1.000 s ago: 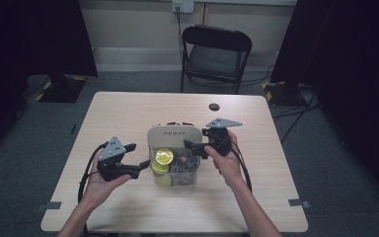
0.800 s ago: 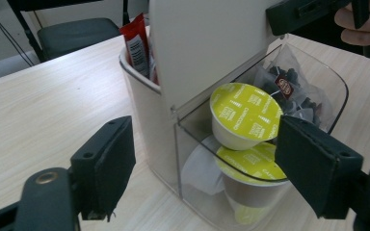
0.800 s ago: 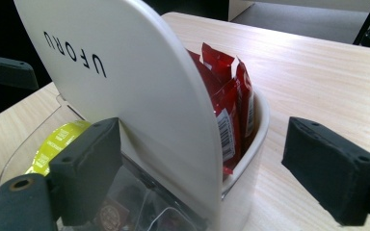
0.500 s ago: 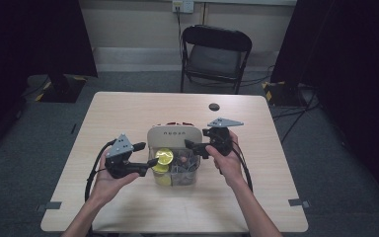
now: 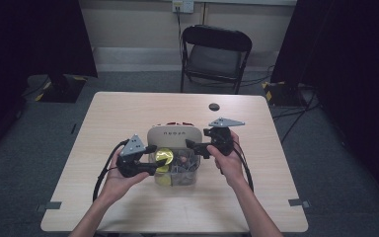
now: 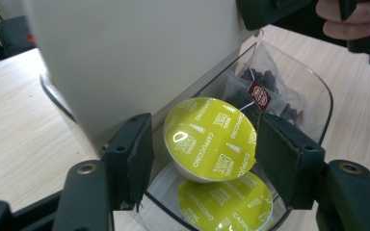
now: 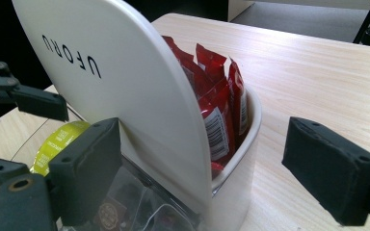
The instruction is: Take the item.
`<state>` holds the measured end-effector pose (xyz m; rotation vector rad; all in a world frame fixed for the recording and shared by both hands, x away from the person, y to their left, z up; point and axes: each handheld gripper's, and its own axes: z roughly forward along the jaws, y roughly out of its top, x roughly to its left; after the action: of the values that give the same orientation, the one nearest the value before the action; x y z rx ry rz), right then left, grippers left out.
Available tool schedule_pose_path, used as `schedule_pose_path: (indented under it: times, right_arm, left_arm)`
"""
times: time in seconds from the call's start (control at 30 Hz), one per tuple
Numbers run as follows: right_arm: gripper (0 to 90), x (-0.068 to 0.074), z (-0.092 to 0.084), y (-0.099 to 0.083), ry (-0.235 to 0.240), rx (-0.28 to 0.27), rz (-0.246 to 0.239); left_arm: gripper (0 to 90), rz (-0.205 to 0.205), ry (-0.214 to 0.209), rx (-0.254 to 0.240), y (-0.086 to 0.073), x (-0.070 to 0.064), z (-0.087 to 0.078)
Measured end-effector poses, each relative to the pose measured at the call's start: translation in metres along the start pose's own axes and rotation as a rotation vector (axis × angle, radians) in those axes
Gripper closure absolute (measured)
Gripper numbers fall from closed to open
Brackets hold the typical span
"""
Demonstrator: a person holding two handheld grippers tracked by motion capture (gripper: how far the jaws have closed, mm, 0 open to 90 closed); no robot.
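The white organizer [image 5: 173,134] stands mid-table, its clear front bin [image 6: 313,91] crowded with yellow capsules [image 6: 209,139] and tea bags [image 6: 260,91]. Red packets [image 7: 219,106] pack its rear pocket. Open table [image 5: 128,111] surrounds it on every side; a black cap [image 5: 213,106] lies behind.

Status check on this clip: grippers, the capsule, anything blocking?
Left gripper jaws just closed, shut on upper yellow-green capsule in the clear bin. Right gripper open, straddling the white organizer. Second capsule beneath; tea bag behind, clear.
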<state>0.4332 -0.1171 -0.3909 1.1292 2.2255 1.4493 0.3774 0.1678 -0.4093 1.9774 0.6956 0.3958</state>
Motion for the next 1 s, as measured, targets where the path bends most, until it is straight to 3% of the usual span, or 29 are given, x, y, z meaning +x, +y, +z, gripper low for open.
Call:
schedule_pose_path:
  times: [0.53,1.0]
  right_arm:
    - [12.7,0.000,0.000,0.000,0.004,0.002,0.003]
    - [12.9,0.000,0.002,-0.001,0.011,0.000,0.003]
  left_arm:
    - [35.7,0.019,-0.027,0.041,0.000,-0.004,0.012]
    - [34.2,0.024,-0.091,0.035,0.002,-0.009,0.018]
